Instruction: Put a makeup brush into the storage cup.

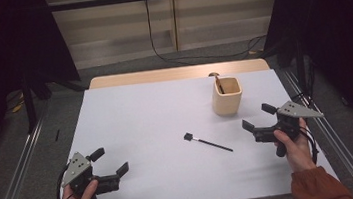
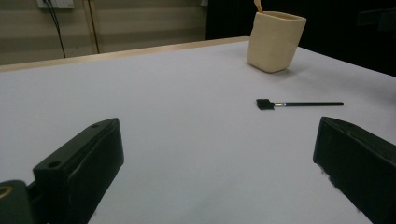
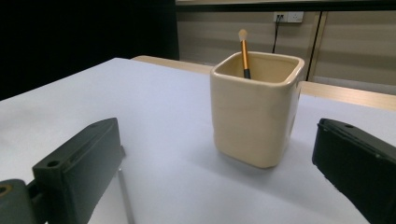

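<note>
— Both claws first: what do they hold?
— Nothing. Left gripper (image 1: 112, 160) sits at the near left of the table (image 1: 132, 124), jaws spread wide over bare surface. Right gripper (image 1: 255, 117) sits at the near right, jaws likewise apart, empty.
— And past the jaws?
— Between the two lies a thin black brush (image 1: 207, 142), flat on the table, touched by neither, its square head toward the left. Beyond the right gripper stands a cream square cup (image 1: 227, 95), upright, an orange-handled brush (image 3: 244, 52) leaning inside it.
</note>
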